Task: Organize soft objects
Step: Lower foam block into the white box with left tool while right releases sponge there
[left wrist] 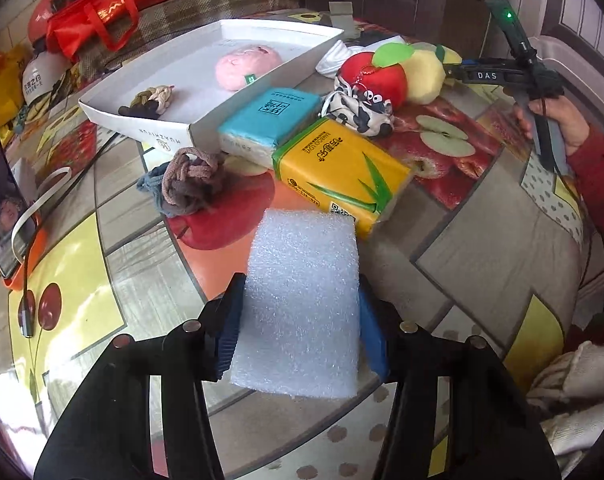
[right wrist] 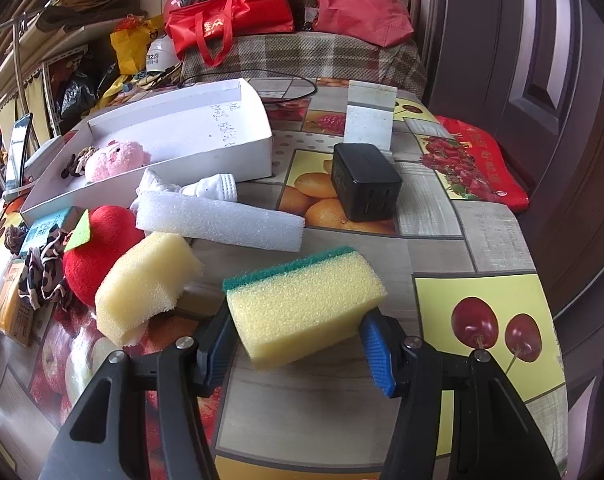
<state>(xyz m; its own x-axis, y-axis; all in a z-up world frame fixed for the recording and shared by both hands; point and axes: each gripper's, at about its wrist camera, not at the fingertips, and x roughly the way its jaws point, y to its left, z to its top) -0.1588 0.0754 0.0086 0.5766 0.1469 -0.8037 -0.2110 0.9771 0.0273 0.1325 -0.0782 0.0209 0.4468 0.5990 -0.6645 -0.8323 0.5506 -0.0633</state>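
**Holding two soft pieces, white tray ahead**

Listing left to right. Left hand-held gripper (left wrist: 297,328): blue pads pressed on both sides of a white rectangular foam block (left wrist: 302,304), long axis running away along the fingers. Shallow white cardboard tray (left wrist: 141,128): lies beyond and left of that block, across the tissue packs; it holds a pink plush toy (left wrist: 245,66) and a braided brown-and-cream fabric knot (left wrist: 151,98), with bare floor between them and its far end. Right hand-held gripper (right wrist: 297,342): half-closed on a yellow sponge with a green scouring face (right wrist: 306,300), long axis across the jaws. From here the tray sits far left, past a plain yellow sponge (right wrist: 145,284) and a white foam strip (right wrist: 221,220) on the fruit-patterned tabletop (right wrist: 442,240). Left hand judged nearer the tray.
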